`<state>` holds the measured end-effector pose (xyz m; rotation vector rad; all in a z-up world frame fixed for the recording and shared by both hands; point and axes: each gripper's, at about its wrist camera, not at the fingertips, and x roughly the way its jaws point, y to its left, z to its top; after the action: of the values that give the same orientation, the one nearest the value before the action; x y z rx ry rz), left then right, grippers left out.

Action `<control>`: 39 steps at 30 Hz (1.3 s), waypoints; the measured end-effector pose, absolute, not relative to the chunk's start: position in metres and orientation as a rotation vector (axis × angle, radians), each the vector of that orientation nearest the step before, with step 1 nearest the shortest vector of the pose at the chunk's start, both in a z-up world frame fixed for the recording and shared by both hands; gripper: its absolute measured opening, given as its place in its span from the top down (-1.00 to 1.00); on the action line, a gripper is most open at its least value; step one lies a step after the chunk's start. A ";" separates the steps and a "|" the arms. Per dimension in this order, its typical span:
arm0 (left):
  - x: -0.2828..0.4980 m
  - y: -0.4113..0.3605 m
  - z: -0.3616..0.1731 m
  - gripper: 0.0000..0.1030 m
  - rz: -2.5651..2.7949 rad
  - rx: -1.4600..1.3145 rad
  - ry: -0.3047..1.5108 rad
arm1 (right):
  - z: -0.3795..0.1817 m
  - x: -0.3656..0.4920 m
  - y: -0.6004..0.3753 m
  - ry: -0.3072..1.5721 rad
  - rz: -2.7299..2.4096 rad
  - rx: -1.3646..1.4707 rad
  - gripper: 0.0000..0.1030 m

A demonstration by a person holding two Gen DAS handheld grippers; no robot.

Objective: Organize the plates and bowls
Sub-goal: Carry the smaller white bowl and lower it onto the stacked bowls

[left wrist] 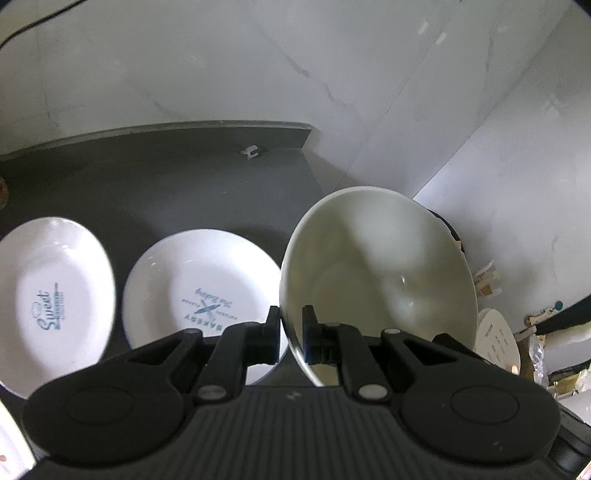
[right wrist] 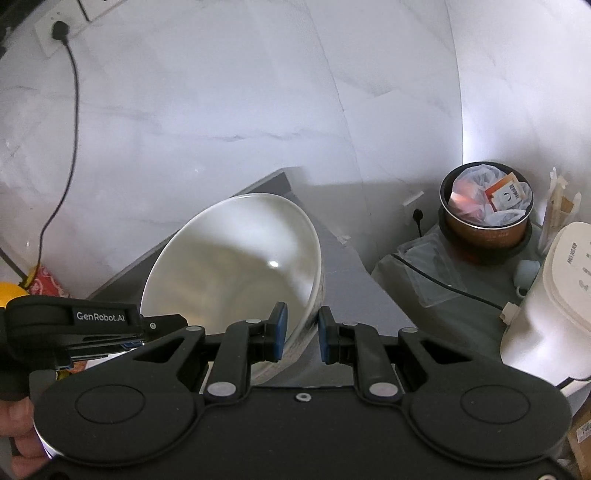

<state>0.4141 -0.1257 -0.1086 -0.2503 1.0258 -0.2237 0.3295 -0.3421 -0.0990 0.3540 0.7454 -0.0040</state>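
Note:
A cream bowl [left wrist: 376, 266] hangs tilted over the right end of the dark table [left wrist: 166, 184], with my left gripper [left wrist: 291, 325] shut on its near rim. Two white plates with blue print lie flat on the table: one [left wrist: 199, 288] just left of the bowl, another [left wrist: 51, 302] at the far left. In the right wrist view the same bowl [right wrist: 229, 266] shows its inside. My right gripper [right wrist: 301, 328] straddles its rim, one pad inside and one outside, with a sliver of gap at the outer pad. The left gripper [right wrist: 173, 325] reaches the bowl from the left.
White marble-look walls close in behind and to the right. Beyond the table's right edge a copper-coloured pot [right wrist: 484, 218] holds packets, and a white appliance [right wrist: 546, 295] stands beside it. A black cable runs down from a wall socket [right wrist: 59, 29]. A hand [right wrist: 18, 424] shows at lower left.

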 end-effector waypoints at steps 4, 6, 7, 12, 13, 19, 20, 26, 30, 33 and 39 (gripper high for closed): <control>0.400 -0.113 -0.100 0.81 -0.236 -0.247 1.011 | -0.093 0.315 -0.326 0.736 -0.009 0.352 0.66; 0.392 -0.106 -0.096 0.81 -0.244 -0.244 1.006 | -0.089 0.305 -0.318 0.732 -0.010 0.349 0.66; 0.388 -0.103 -0.095 0.81 -0.248 -0.244 1.004 | -0.088 0.301 -0.313 0.729 -0.011 0.346 0.66; 0.369 -0.089 -0.092 0.81 -0.259 -0.236 1.003 | -0.083 0.280 -0.295 0.727 -0.018 0.343 0.66; 0.365 -0.086 -0.092 0.81 -0.261 -0.236 1.003 | -0.083 0.276 -0.292 0.727 -0.019 0.343 0.66; 0.340 -0.070 -0.092 0.81 -0.283 -0.233 1.006 | -0.081 0.254 -0.274 0.731 -0.032 0.338 0.66; 0.337 -0.068 -0.093 0.81 -0.284 -0.231 1.008 | -0.081 0.250 -0.271 0.735 -0.035 0.339 0.66; 0.321 -0.055 -0.098 0.81 -0.290 -0.227 1.022 | -0.084 0.236 -0.255 0.755 -0.039 0.327 0.66; 0.316 -0.049 -0.106 0.81 -0.292 -0.222 1.040 | -0.088 0.228 -0.247 0.768 -0.042 0.333 0.66; 0.311 -0.043 -0.111 0.81 -0.290 -0.221 1.056 | -0.093 0.223 -0.241 0.779 -0.047 0.337 0.66; 0.302 -0.036 -0.121 0.81 -0.283 -0.212 1.085 | -0.102 0.217 -0.233 0.815 -0.046 0.331 0.66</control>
<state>0.3022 -0.0357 -0.1215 -0.2122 1.0846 -0.2833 0.2168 -0.2327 -0.1023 0.3310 0.8155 -0.0457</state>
